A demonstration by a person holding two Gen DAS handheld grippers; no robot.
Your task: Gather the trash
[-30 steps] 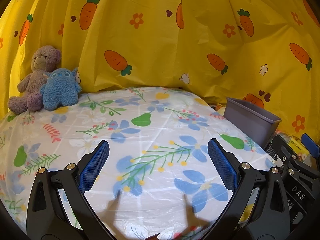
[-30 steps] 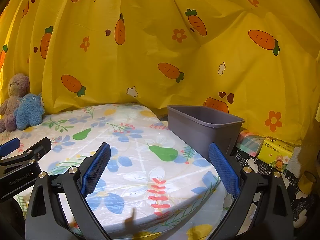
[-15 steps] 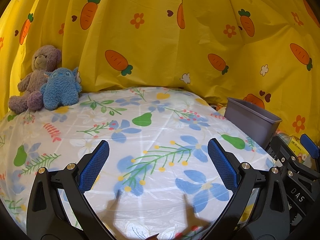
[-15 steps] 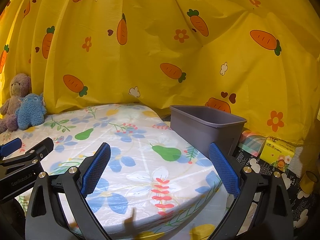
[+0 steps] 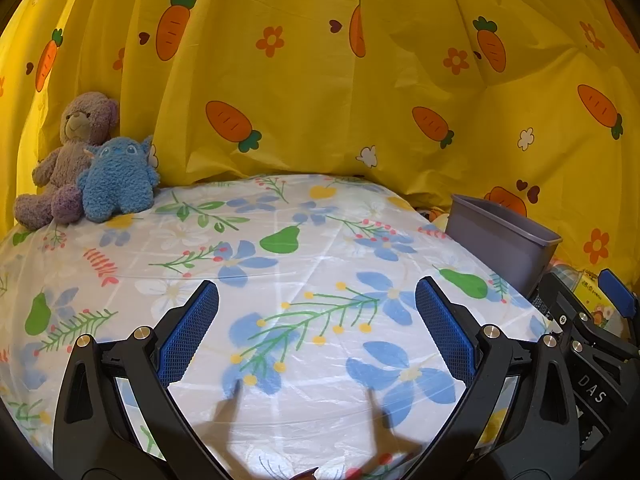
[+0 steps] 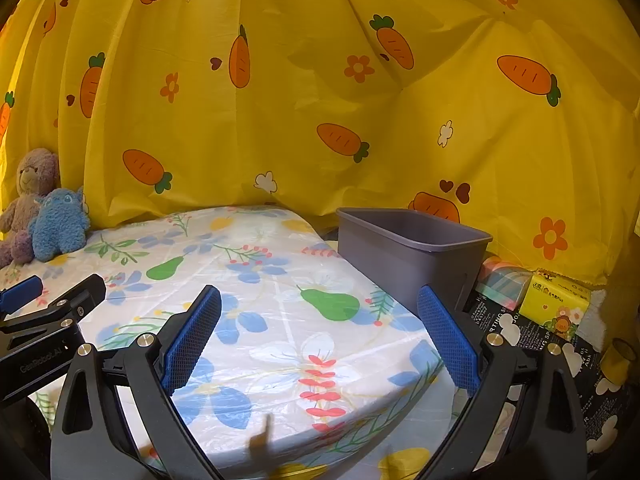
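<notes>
Overhead, both grippers hang above a table spread with a flowered plastic cloth (image 5: 320, 248). The left gripper (image 5: 317, 328) has its blue-padded fingers spread wide with nothing between them, and the right gripper (image 6: 319, 332) is spread just as wide and equally empty. A grey plastic bin (image 6: 412, 256) stands at the table's far right edge, just beside the cloth; from these angles its inside cannot be seen. Right of the bin lies a yellow tissue pack (image 6: 558, 300) on a dark patterned surface. At the table's far left corner a purple teddy bear (image 5: 68, 160) sits touching a blue plush toy (image 5: 116, 180), against a yellow carrot-print curtain (image 5: 320, 80).
</notes>
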